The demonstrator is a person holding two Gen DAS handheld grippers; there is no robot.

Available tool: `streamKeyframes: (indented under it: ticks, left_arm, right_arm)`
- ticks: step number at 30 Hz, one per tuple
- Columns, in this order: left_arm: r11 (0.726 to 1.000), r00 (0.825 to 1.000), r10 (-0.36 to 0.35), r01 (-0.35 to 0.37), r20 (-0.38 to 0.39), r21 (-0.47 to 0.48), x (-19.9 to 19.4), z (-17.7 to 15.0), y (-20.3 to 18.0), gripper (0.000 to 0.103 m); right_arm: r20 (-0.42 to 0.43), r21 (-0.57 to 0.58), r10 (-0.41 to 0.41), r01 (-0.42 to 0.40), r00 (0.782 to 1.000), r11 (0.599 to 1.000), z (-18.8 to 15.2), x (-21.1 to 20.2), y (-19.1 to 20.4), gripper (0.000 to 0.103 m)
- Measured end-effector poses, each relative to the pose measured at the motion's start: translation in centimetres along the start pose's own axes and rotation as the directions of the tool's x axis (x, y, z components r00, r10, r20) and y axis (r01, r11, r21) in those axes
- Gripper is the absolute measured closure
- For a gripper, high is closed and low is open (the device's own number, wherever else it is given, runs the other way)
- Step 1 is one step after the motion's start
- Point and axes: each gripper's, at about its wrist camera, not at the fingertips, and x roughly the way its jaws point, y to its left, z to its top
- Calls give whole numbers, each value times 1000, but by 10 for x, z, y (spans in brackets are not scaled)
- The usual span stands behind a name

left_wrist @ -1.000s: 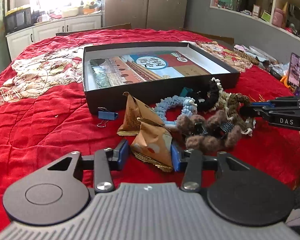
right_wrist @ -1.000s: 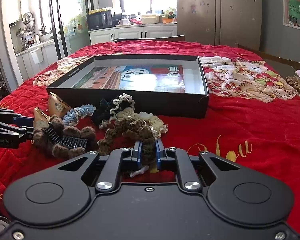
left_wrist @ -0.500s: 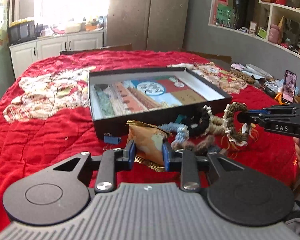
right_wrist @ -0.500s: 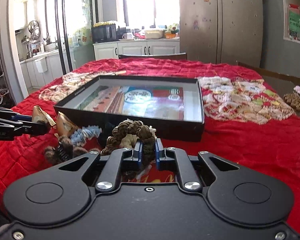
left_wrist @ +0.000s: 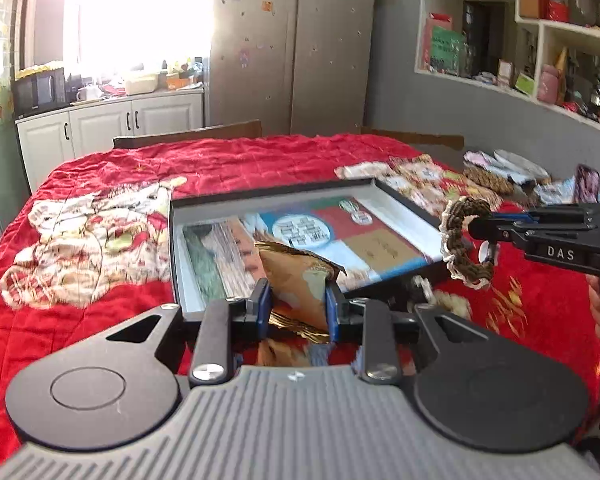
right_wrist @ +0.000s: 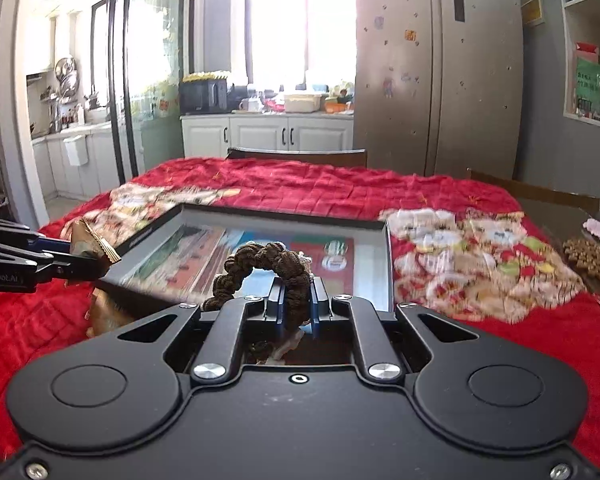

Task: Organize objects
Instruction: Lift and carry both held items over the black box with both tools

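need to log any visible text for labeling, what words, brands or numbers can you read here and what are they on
"DAS": white letters on the side of the right gripper, left wrist view.
"nRobot.AI": cut off at the frame edge, on the side of the left gripper, right wrist view.
Print on the box liner, the snack packet, fridge stickers and shelf items: too blurred or small to read.

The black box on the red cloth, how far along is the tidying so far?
Done: nothing yet; the black box holds only its printed lining. In hand: the left gripper is shut on a brown snack packet, the right gripper on a brown braided hair tie, both raised near the box. Left: another packet on the cloth, maybe more hidden behind the grippers.
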Motion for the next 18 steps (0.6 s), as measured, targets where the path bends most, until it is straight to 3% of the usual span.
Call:
streamKeyframes:
  ticks: [8, 18]
  left_arm:
    - [998, 999, 27, -25, 25, -56, 35, 28, 15, 72]
    - [991, 996, 85, -84, 5, -109, 86, 53, 35, 72]
  right_arm:
    - [25, 26, -48, 47, 999, 999, 27, 36, -13, 91]
    - [-22, 43, -86, 87, 996, 995, 49, 102, -25, 91]
